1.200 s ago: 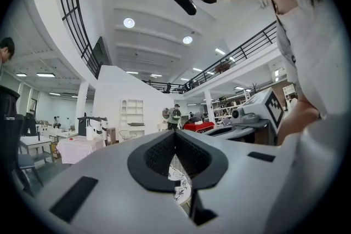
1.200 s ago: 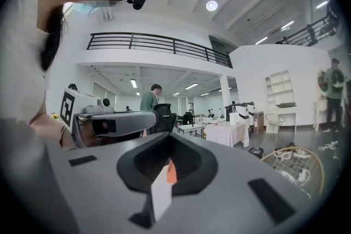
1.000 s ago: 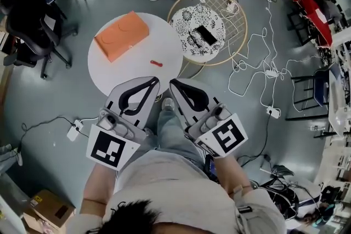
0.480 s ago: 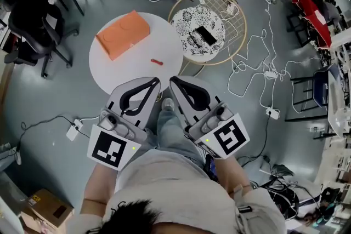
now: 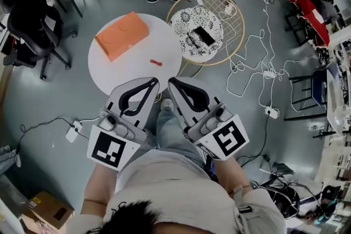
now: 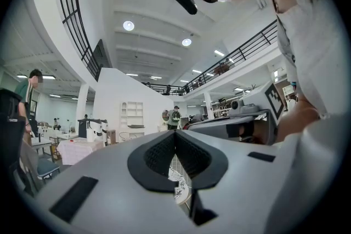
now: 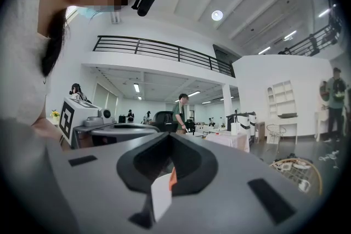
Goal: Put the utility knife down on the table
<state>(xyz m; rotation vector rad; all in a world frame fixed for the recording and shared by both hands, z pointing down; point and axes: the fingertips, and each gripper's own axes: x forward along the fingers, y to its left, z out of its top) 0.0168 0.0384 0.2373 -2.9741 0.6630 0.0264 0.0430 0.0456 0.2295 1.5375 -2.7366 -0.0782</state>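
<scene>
Left gripper (image 5: 154,82) and right gripper (image 5: 171,83) both clenched on nothing, tips toward 12 o'clock. Small red utility knife (image 5: 157,62) lies on round white table (image 5: 118,74), 4 o'clock of orange box (image 5: 122,35). Risk: a careless forward swing could knock it off the near rim

The person wears a pale short-sleeved shirt (image 5: 170,183) and blue jeans (image 5: 171,131). The left gripper (image 5: 154,83) and right gripper (image 5: 171,84) are grey, black-lined.
</scene>
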